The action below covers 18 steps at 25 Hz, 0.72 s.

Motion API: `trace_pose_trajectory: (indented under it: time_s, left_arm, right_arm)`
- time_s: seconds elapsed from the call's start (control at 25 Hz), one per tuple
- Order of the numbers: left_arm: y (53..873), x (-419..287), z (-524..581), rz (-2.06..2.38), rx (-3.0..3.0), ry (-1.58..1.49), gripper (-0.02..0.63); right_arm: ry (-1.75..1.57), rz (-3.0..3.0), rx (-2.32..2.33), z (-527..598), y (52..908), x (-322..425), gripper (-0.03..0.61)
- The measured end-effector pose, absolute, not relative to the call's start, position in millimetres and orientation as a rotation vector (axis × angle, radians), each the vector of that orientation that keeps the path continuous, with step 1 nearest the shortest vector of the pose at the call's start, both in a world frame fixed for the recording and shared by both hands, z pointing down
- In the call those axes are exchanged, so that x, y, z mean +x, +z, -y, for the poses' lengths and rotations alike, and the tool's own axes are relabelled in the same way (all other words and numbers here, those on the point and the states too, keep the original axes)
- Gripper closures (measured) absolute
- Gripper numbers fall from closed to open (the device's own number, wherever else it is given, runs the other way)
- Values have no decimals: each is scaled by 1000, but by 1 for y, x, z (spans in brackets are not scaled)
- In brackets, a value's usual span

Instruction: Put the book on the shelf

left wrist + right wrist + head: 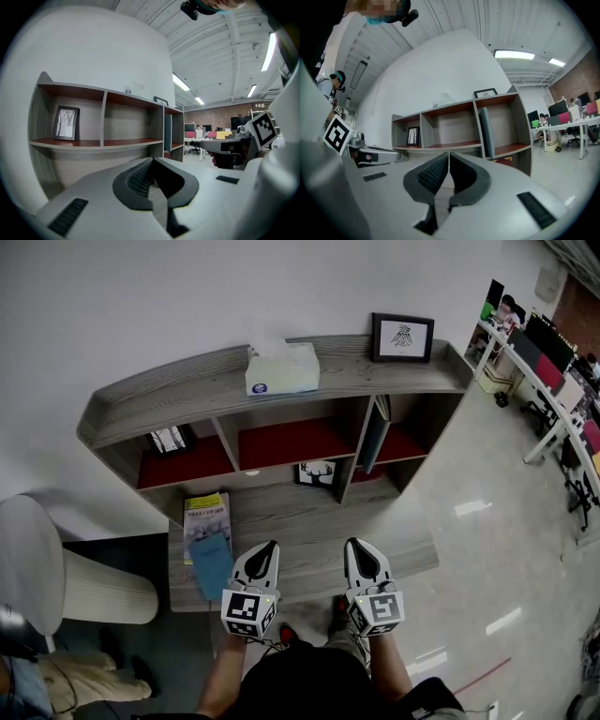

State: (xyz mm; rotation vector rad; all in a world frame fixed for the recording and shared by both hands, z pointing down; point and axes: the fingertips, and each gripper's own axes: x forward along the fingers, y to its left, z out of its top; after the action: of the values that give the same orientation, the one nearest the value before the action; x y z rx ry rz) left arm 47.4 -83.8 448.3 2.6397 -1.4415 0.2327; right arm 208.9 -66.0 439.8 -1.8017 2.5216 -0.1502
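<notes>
Hovering above the desk's [309,521] front edge, left gripper [270,547] and right gripper [354,545] sit closed, empty.

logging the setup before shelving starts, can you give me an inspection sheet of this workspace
surface: grey wooden ledge below the shelf, mostly bare
job's things: blue book lying on a second book at the ledge's left end; dark book upright in the right compartment
clutter: tissue box and framed picture on top; small frame in the left compartment
grippers: left gripper and right gripper over the ledge's front, fingers together, empty
cables: nothing seen
surroundings: white wall behind, office desks far right
</notes>
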Motion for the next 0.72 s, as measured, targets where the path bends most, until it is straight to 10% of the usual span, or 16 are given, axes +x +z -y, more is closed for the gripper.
trace_pose_trajectory:
  time_s: [0.72]
  left_arm:
    - [458,-57,52,1646,2475,191,606]
  right_arm:
    - [-189,-2726,-1574,63,455,101,543]
